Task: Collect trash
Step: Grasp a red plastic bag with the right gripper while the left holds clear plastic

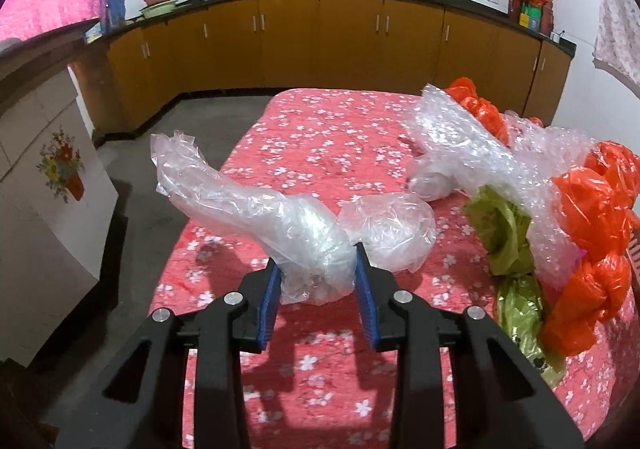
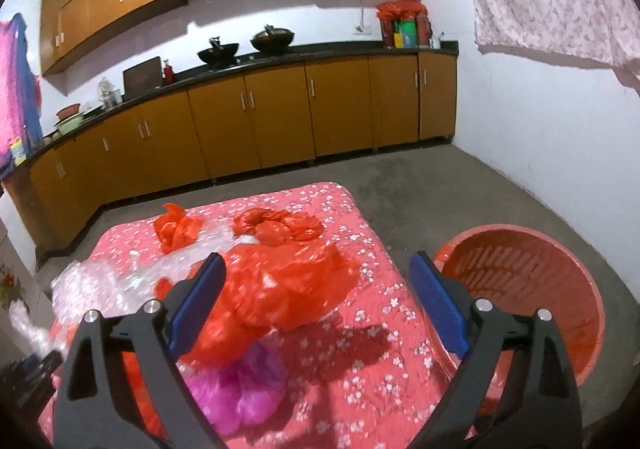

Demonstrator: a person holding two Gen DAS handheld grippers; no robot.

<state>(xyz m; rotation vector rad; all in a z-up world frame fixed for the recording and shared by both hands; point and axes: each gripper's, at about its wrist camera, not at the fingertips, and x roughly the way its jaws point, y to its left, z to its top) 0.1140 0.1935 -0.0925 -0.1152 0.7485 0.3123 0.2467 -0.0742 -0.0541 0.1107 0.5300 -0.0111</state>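
Table (image 1: 320,137) under a red floral cloth carries most of the trash; red basket (image 2: 560,289) stands on the floor just beside the table's right edge, seen only in the right wrist view, and looks empty.

Largest item: heap of bubble wrap (image 1: 480,153) tangled with orange bags (image 1: 592,201) and a green bag (image 1: 500,233) on the right side of the table. Risk: pieces are interlocked, so pulling one may drag the rest across the cloth and over the edge.

Next: orange bag (image 2: 272,289) lying below the right gripper (image 2: 316,281). Jaws stand wide apart, nothing held, pads not touching the bag. Risk: film is slippery and puffed up; a closing grab might catch only a fold and let it slip free on the way to the basket. A pink bag (image 2: 248,389) lies partly under it near the table's front edge and could be knocked off.

Smaller: clear plastic bag (image 1: 256,205), a long crumpled twist, clamped between the pads of the left gripper (image 1: 316,269), jaws narrowed onto its lower end. It appears lifted partly off the cloth. Risk: the free end sticks out far to the left, beyond the table, and may snag or miss the basket, which sits on the opposite side. The grip is on thin film only; judged insecure.

Smallest: rounded clear plastic wad (image 1: 388,233) touching the held bag on its right; could cling and then drop on the floor.
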